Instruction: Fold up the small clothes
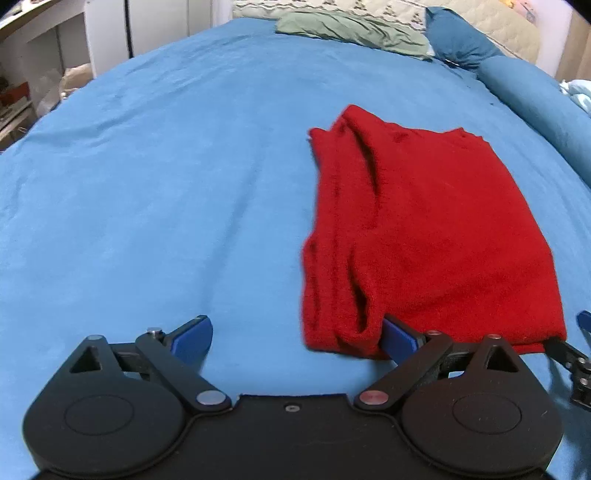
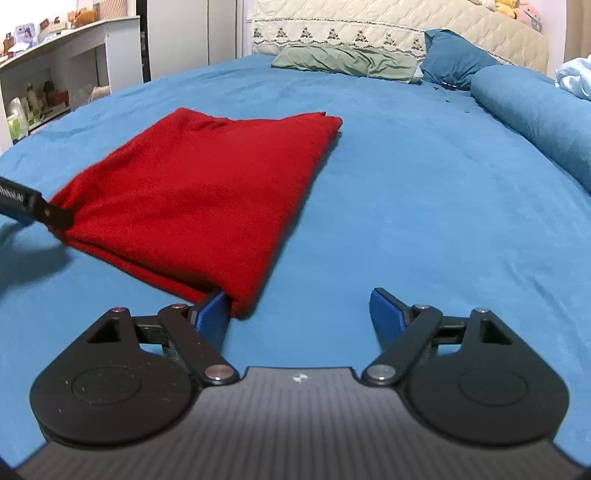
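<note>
A red garment [image 1: 424, 229], folded into a rough rectangle, lies on a blue bed [image 1: 155, 206]. In the left wrist view it fills the right half of the frame, running from the middle right down to the lower right; its left side shows several long folded ridges, and its far edge looks uneven.

The left hand-held gripper [image 1: 297, 338] sits at the bottom of that view with its blue fingers [image 1: 194, 339] spread wide. The right finger touches the near left corner of the garment, tucked at or under the hem; the left finger rests over bare sheet, well apart from the cloth. Nothing is pinched between them.

In the right wrist view the garment [image 2: 207, 192] lies in the left centre of the frame, narrowing toward a corner at upper centre. The right hand-held gripper [image 2: 299, 310] is at the bottom, its blue fingers [image 2: 386, 310] also spread wide. Its left finger touches the near right corner of the garment; the other is over bare sheet. At the left edge of this view, part of the left hand-held gripper [image 2: 37, 210] meets the garment's other near corner.

At the top of both views lie a green pillow [image 2: 347, 61], a blue pillow [image 2: 454, 59] and a quilted cream headboard [image 2: 369, 31]. A blue bolster [image 2: 535, 118] runs along the right edge. Shelves [image 2: 48, 81] stand at upper left.
</note>
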Tool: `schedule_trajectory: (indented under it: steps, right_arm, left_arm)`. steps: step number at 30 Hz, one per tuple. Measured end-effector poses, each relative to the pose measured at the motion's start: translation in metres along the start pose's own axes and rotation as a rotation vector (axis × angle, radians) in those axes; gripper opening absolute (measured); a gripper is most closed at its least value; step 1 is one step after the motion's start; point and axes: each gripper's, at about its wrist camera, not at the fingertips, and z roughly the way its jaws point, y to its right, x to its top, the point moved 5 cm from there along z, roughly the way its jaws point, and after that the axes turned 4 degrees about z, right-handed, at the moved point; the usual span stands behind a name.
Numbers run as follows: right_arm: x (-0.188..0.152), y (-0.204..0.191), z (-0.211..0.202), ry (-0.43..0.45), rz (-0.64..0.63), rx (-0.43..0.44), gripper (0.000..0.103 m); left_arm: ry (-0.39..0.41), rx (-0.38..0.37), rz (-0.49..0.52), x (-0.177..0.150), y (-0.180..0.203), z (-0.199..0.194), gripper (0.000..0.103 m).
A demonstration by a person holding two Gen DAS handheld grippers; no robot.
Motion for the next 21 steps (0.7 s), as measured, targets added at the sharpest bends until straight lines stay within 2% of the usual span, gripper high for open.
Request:
schedule_trajectory:
  steps: [5, 8, 12, 15, 18, 21]
  right_arm:
    - [-0.001, 0.012, -0.008, -0.038, -0.021, 0.049, 0.098]
    - [0.009, 0.018, -0.028, -0.03, -0.038, 0.097, 0.099]
    - [0.043, 0.026, -0.051, -0.032, -0.032, 0.191, 0.103]
    - [0.078, 0.027, -0.052, -0.079, -0.014, 0.246, 0.103]
    - [0.105, 0.028, -0.029, -0.181, 0.08, 0.305, 0.103]
    - [0.118, 0.033, 0.006, -0.226, 0.229, 0.352, 0.103]
  left_arm:
    - [-0.01, -0.016, -0.074, 0.002, -0.015, -0.01, 0.099]
    - [0.023, -0.014, -0.09, 0.01, -0.015, -0.029, 0.099]
    - [0.085, -0.035, -0.055, 0.038, -0.009, -0.053, 0.101]
    - [0.131, -0.068, -0.032, 0.069, -0.002, -0.061, 0.103]
    - [0.079, -0.184, -0.029, 0.095, 0.007, -0.039, 0.103]
    - [0.038, -0.214, -0.038, 0.11, 0.013, -0.004, 0.103]
